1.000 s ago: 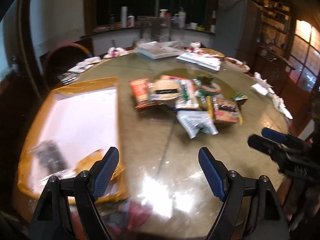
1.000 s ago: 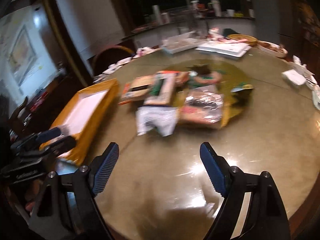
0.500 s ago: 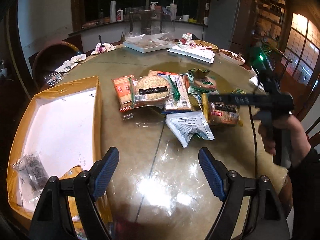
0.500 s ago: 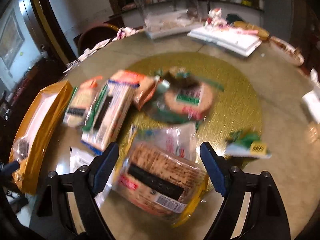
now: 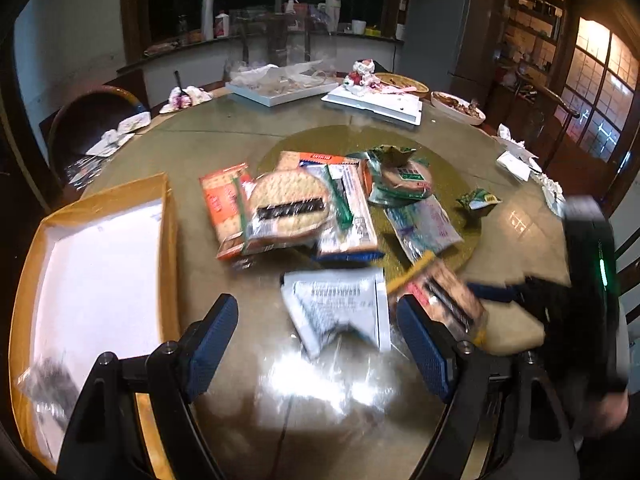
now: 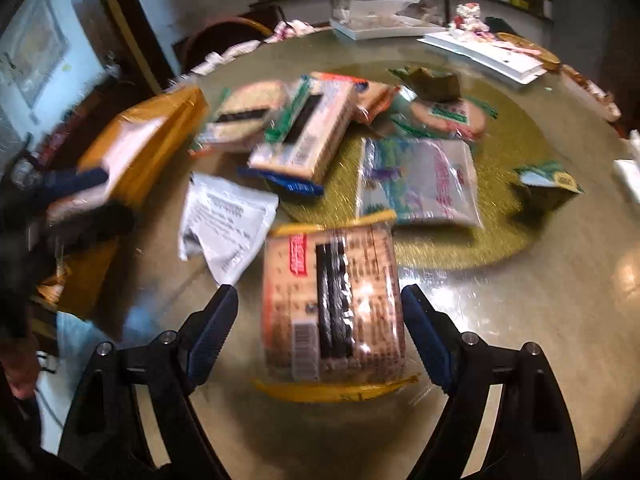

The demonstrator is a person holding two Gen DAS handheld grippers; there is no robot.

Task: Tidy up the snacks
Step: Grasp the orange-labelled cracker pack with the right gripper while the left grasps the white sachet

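A pile of snack packets lies in the middle of the round table [image 5: 192, 148]. My right gripper [image 6: 318, 330] is open, its jaws on either side of a yellow-edged cracker packet [image 6: 332, 304] that sits between them; I cannot tell if they touch it. The same packet [image 5: 444, 300] shows blurred in the left wrist view, with the right gripper [image 5: 500, 292] behind it. My left gripper [image 5: 316, 344] is open and empty above the table, near a white packet [image 5: 340, 308]. A yellow box [image 5: 96, 264] with a white inside stands at the left.
A round cracker pack [image 5: 288, 208], an orange pack [image 5: 224, 204], a green-wrapped pack [image 5: 404, 180], a pale bag [image 6: 416, 180] and a small green packet [image 5: 478, 200] lie around the gold turntable [image 5: 468, 240]. White trays [image 5: 376, 102], tissues and a bowl [image 5: 458, 106] crowd the far edge.
My right gripper has come down around the yellow-edged cracker packet, which now lies nearer the table's front edge. My left gripper has moved forward toward the pile.
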